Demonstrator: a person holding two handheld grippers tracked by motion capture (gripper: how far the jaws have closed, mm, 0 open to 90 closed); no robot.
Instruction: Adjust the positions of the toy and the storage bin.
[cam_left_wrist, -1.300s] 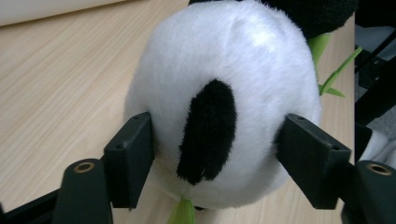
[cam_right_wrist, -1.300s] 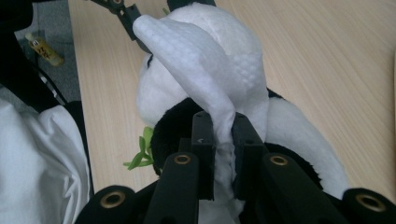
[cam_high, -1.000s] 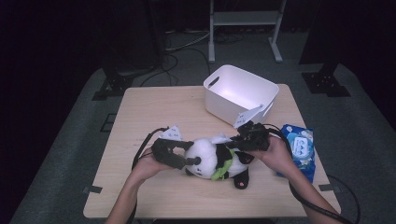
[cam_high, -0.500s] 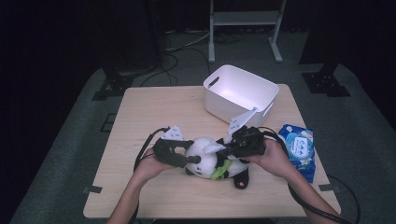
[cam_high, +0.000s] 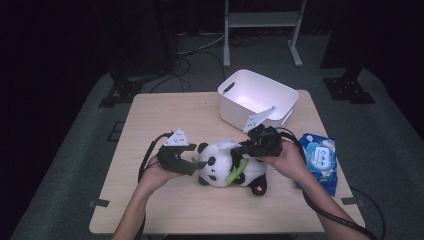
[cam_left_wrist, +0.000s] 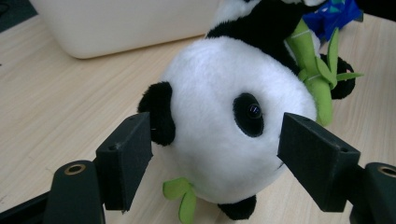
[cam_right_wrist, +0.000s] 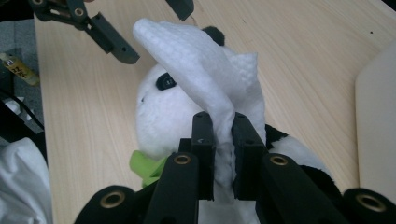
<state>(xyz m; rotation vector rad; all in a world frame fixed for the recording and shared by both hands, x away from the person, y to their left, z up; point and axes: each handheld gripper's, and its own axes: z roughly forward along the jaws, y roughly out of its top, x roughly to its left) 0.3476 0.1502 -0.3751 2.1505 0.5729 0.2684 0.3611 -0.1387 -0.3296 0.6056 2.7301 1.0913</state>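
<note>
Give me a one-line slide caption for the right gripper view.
Right gripper pinches a white wet wipe over the plush panda's head, with the left gripper open beyond.

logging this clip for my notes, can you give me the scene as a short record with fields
work in hand: wiping a plush panda with a white wipe
left gripper: jaws have just been opening, standing either side of the panda's head, pads apart from it
right gripper: shut on the wipe, held over the panda's head
panda: lies on the table, green bamboo on its chest
white bin: far side of the table
blue wipes pack: by the right edge of the table
</note>
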